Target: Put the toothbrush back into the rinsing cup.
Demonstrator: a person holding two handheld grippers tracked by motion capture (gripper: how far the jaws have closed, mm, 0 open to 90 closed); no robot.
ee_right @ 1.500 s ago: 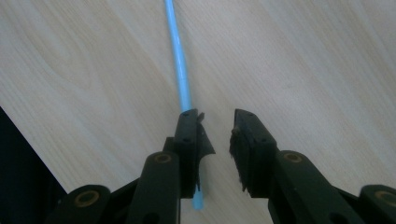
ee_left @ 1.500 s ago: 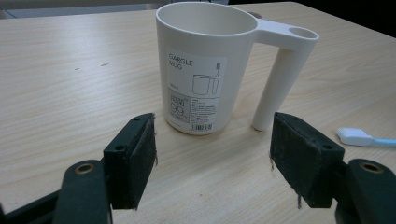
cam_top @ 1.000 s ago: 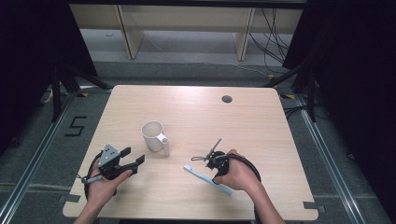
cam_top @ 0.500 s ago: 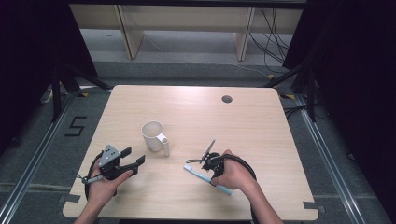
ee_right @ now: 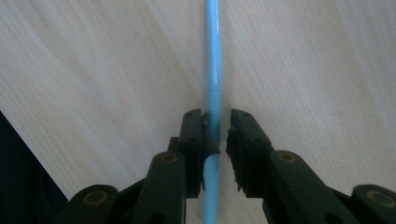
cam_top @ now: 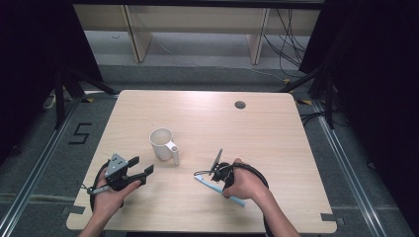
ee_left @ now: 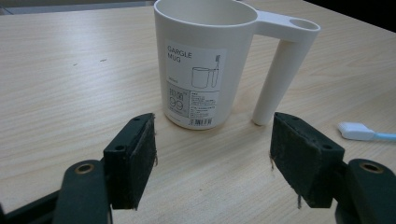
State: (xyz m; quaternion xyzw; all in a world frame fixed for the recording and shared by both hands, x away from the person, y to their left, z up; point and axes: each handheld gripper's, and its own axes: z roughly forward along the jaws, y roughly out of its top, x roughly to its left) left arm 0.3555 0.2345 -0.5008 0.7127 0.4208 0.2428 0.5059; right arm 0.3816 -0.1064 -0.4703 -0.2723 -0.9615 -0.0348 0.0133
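A white gargle mug (cam_top: 162, 142) with a hollow tube handle stands upright left of the table's middle. It sits just ahead of my left gripper (cam_top: 142, 165), which rests low on the table, open and empty. Up close, the mug (ee_left: 201, 70) stands beyond the left gripper (ee_left: 212, 140). A light blue toothbrush (cam_top: 238, 200) lies flat on the wood, its white head (ee_left: 357, 131) pointing toward the mug. My right gripper (ee_right: 217, 119) points down over the toothbrush (ee_right: 213, 56). Its jaws straddle the handle narrowly, with a thin gap on one side.
The wooden table (cam_top: 276, 148) has a round cable hole (cam_top: 240, 104) at the back right. Dark frames and cables stand on the floor around it. Bare wood lies between the mug and the toothbrush.
My right hand has turned and shifted slightly left over the toothbrush, which has stayed where it lay. The left gripper and the mug have not moved.
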